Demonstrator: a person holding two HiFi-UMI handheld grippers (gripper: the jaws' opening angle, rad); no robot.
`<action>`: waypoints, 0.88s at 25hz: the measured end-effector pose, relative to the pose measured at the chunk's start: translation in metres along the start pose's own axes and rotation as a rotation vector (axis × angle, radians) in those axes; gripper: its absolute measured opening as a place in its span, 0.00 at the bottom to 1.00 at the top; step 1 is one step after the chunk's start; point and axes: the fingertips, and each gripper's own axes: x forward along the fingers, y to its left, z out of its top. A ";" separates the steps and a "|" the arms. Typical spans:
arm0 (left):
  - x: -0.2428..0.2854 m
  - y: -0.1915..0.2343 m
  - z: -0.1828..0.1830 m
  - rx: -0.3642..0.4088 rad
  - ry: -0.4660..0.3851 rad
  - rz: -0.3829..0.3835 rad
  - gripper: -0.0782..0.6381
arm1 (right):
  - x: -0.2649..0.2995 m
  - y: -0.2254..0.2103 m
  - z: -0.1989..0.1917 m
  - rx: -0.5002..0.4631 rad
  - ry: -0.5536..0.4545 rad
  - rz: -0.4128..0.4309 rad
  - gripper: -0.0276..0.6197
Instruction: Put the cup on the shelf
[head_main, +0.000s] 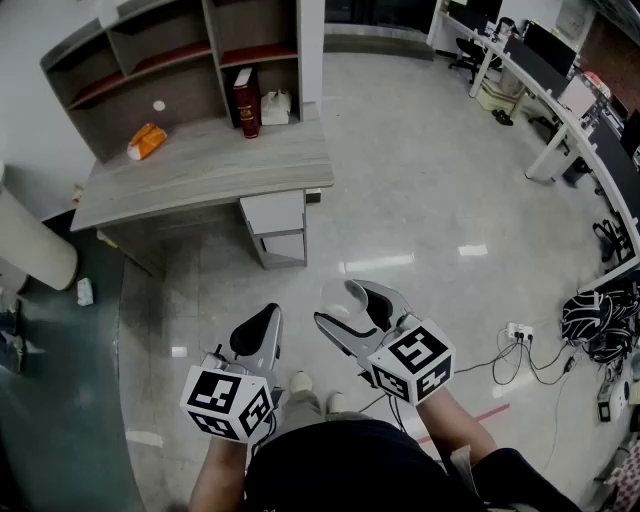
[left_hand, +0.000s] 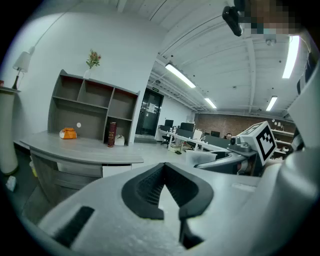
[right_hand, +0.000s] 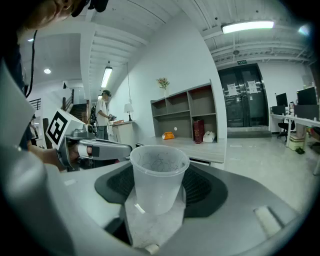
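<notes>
held: cup (right_hand: 159, 177) pinched in right gripper (head_main: 347, 306)
left gripper (head_main: 256, 335): pressed together, empty
remaining: carry to shelf (head_main: 190, 85), well apart

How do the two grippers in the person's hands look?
The left gripper and the right gripper are light grey plastic, with curved jaws lined by black ribbed pads. Each carries a white cube printed with black square markers. The person wears dark clothing.
</notes>
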 end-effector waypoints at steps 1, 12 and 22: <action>0.000 0.003 -0.001 -0.003 0.002 0.003 0.10 | 0.002 0.000 0.000 0.000 0.001 0.000 0.48; 0.005 0.017 -0.005 -0.036 0.010 0.007 0.10 | 0.014 -0.002 -0.004 0.008 0.032 -0.004 0.48; 0.020 0.048 0.004 -0.046 0.011 0.018 0.10 | 0.043 -0.014 0.013 0.037 0.025 0.010 0.48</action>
